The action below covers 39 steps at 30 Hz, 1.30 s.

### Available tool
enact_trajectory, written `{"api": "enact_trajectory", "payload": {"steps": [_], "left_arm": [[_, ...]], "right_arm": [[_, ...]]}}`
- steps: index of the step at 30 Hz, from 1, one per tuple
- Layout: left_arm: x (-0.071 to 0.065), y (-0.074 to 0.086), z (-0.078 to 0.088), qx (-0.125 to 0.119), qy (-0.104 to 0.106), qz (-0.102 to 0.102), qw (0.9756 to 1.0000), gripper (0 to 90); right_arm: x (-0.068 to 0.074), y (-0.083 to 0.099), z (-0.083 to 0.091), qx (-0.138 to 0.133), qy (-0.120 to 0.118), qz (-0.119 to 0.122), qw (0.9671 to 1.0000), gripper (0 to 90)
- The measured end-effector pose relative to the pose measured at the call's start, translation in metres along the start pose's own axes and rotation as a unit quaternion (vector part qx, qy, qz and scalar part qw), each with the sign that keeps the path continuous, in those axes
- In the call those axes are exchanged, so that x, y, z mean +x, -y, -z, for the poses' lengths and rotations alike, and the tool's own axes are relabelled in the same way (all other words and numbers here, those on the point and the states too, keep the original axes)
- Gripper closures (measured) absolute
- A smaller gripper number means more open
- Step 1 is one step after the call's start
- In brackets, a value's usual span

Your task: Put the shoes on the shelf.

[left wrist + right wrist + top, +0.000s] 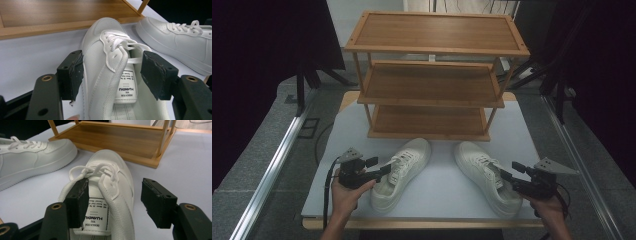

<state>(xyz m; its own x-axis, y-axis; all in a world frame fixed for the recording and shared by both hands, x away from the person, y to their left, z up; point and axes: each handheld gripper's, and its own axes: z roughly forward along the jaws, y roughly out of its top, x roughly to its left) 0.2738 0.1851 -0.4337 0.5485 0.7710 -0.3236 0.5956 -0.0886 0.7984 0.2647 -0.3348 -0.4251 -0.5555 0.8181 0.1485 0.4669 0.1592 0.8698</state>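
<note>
Reading, perhaps, "HUANQIU" on shoe tongue label [126, 86].

The rack [432, 80] stands across the back of the worktop [439, 182]. The left shoe [402, 172] and right shoe [487, 175] lie just in front of it, toes near its low shelf. Between the shoes the worktop is bare, wide enough to pass.

Both grippers [379, 166] [508, 170] low — jaws apart

Two white laced sneakers: left sneaker [401, 173]; right sneaker [488, 176], toes toward shelf.
</note>
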Motion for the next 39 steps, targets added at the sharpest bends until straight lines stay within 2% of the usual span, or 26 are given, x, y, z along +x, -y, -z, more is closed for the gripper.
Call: {"api": "enact_trajectory", "payload": {"steps": [8, 14, 17, 18, 22, 25, 28, 33, 36, 39], "left_arm": [[0.002, 0.000, -0.015, 0.017, -0.013, -0.012, 0.9997, 35.5], [0.000, -0.001, -0.026, 0.031, -0.033, -0.025, 0.9986, 38.4], [0.000, 0.000, -0.032, 0.042, -0.047, -0.036, 0.9974, 41.6], [0.000, 0.001, -0.034, 0.045, -0.052, -0.038, 0.9969, 43.8], [0.000, 0.002, -0.037, 0.042, -0.041, -0.036, 0.9976, 54.0], [0.001, 0.001, -0.038, 0.046, -0.030, -0.041, 0.9977, 65.1], [-0.001, 0.002, -0.038, 0.044, -0.039, -0.048, 0.9971, 71.2], [-0.001, 0.003, -0.037, 0.033, -0.042, -0.049, 0.9974, 77.5], [0.001, 0.005, -0.036, 0.022, -0.037, -0.042, 0.9982, 79.4], [0.002, 0.006, -0.036, 0.013, -0.033, -0.037, 0.9987, 80.2]], "right_arm": [[0.003, -0.001, -0.011, 0.027, -0.013, 0.009, 0.9995, 40.7], [0.004, -0.001, -0.024, 0.055, 0.004, 0.024, 0.9982, 44.0], [-0.001, 0.002, -0.031, 0.068, 0.014, 0.024, 0.9973, 49.1], [-0.004, 0.003, -0.032, 0.067, 0.008, 0.017, 0.9975, 52.8], [-0.013, 0.005, -0.033, 0.056, -0.010, -0.009, 0.9984, 58.5], [-0.014, 0.004, -0.037, 0.056, -0.013, -0.001, 0.9983, 60.3], [-0.016, 0.004, -0.041, 0.060, -0.016, -0.001, 0.9981, 65.3], [-0.017, 0.006, -0.041, 0.052, -0.008, -0.007, 0.9986, 75.9], [-0.015, 0.005, -0.041, 0.050, 0.000, -0.002, 0.9988, 78.9], [-0.015, 0.006, -0.040, 0.046, -0.002, -0.010, 0.9989, 80.5]]}}
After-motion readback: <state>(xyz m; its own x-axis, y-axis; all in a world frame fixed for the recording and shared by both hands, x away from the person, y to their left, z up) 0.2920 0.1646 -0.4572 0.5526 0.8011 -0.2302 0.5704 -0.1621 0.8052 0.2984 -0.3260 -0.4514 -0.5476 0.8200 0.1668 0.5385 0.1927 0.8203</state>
